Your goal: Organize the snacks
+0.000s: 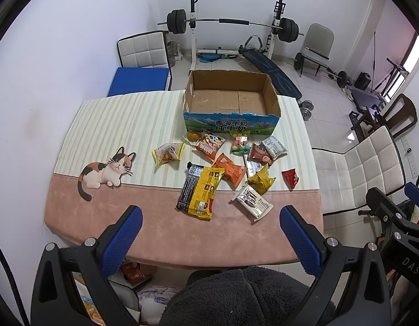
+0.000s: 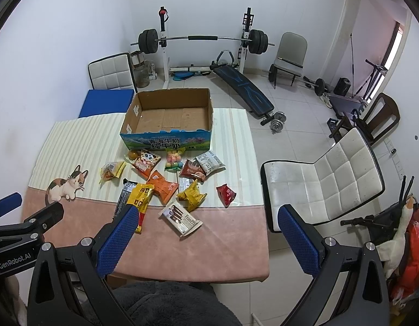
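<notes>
Snacks lie loose on the bench [image 1: 73, 212], clustered just near of the cardboard box [image 1: 231, 119] and slightly right of centre. Nearest the box: an orange fruit cup [image 1: 193, 136], a panda-print packet [image 1: 210, 146], a bag of coloured candies [image 1: 240, 144], a brown packet [image 1: 259, 156] and a grey-white packet [image 1: 274, 146] overlapping it. Left of the group, apart: a clear-and-yellow packet [image 1: 167, 153]. Mid-cluster: an orange packet [image 1: 231, 171], with a yellow packet [image 1: 205, 193] lying over a black packet [image 1: 189, 184]. Right of these, a crumpled yellow wrapper [image 1: 261, 179]; a small red packet [image 1: 290, 178] sits alone, far right. Nearest the near edge: a white Franzzi packet [image 1: 254, 203].

The box is open-topped, nothing inside, standing at the far middle of the bench.

Left hand-held gripper [image 1: 210, 244]: released, blue fingers [image 1: 122, 241] spread wide, grasping nothing, hovering over the near bench edge. Right hand-held gripper [image 2: 206, 244]: likewise released and empty, one finger over the near end of the yellow packet in the right wrist view.

Cat print [image 1: 106, 172] on the bench cover, left side. White padded chair [image 2: 326, 179] right of the bench. Barbell rack [image 1: 231, 24] against the far wall.
</notes>
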The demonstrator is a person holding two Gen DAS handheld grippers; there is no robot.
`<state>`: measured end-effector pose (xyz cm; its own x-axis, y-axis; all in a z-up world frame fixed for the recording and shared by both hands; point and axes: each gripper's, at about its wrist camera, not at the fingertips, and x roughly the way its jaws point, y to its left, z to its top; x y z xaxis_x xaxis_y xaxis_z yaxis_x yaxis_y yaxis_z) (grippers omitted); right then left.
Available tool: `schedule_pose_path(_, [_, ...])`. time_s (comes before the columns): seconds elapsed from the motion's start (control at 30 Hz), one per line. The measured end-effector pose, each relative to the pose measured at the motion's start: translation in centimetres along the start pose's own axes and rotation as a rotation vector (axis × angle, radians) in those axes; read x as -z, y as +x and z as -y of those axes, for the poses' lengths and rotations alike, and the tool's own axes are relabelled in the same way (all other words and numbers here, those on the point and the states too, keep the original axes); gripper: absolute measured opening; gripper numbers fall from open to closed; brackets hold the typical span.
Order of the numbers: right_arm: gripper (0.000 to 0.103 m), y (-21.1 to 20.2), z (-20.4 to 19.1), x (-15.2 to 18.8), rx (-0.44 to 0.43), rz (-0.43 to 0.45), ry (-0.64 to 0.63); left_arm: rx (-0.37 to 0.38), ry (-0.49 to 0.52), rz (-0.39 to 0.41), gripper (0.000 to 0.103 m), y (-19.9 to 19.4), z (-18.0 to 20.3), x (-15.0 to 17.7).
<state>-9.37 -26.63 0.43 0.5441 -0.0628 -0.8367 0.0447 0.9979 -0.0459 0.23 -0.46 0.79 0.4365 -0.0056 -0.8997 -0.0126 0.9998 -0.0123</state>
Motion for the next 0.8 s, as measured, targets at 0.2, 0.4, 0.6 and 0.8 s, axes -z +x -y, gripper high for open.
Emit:
schedule_pose_path(0.2, [0.103, -0.02, -0.04, -0.03, -0.004, 0.001, 0.0, 0.001, 0.0, 0.0, 0.103, -0.01, -0.03, 0.02])
schedule_pose_path(0.4, [0.103, -0.08, -0.14, -0.14, -0.006, 0.002, 0.002, 0.001, 0.001, 0.0, 0.103, -0.03, 0.04, 0.04])
schedule_pose_path(0.6, [0.103, -0.05, -0.11, -0.14, -0.007, 0.001, 0.0, 0.001, 0.0, 0.002, 0.103, -0.03, -0.01, 0.04])
schedule_pose_path(0.8, [0.103, -0.01, -0.13, -0.22, -0.01, -0.001, -0.002, 0.002, 0.0, 0.001, 0.103, -0.03, -0.01, 0.08])
